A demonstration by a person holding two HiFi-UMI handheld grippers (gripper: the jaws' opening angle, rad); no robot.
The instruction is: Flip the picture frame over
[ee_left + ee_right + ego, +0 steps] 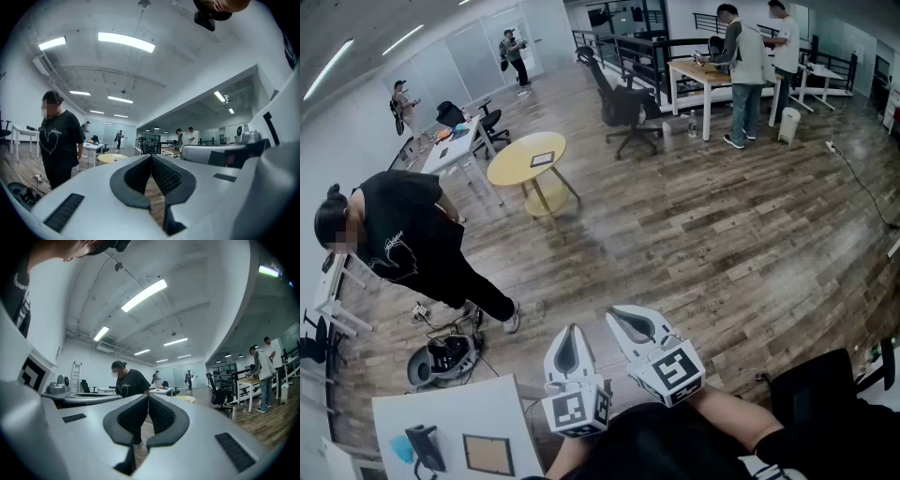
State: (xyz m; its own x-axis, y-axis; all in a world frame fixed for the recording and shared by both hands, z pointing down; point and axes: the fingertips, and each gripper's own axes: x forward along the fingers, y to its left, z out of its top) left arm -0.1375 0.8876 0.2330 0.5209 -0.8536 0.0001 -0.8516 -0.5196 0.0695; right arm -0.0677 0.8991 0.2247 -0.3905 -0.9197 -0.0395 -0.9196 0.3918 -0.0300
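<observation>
Two claws are in view, both held level and side by side over the wooden floor [722, 225]. The left claw [570, 331] has its jaws pressed together at the tips with nothing between them, and the right claw [619, 315], just beside it, is closed the same way and is also empty. One picture frame [487, 455] lies flat on the white table [478, 408], off to the left of the left claw and further back than its tips, well apart from both claws. It shows a tan panel inside a dark border; whether that is its front or its back cannot be told. Two more things lie on the table further left of the frame: a dark object [423, 444] and a blue item [401, 449]. Five people stand ahead of the claws. One person in black [412, 244] is nearest, ahead and to the left. Beyond are one round yellow table [511, 167], then two people [403, 101] far off to the left, and another pair [748, 66] at a wooden table far ahead to the right.
</observation>
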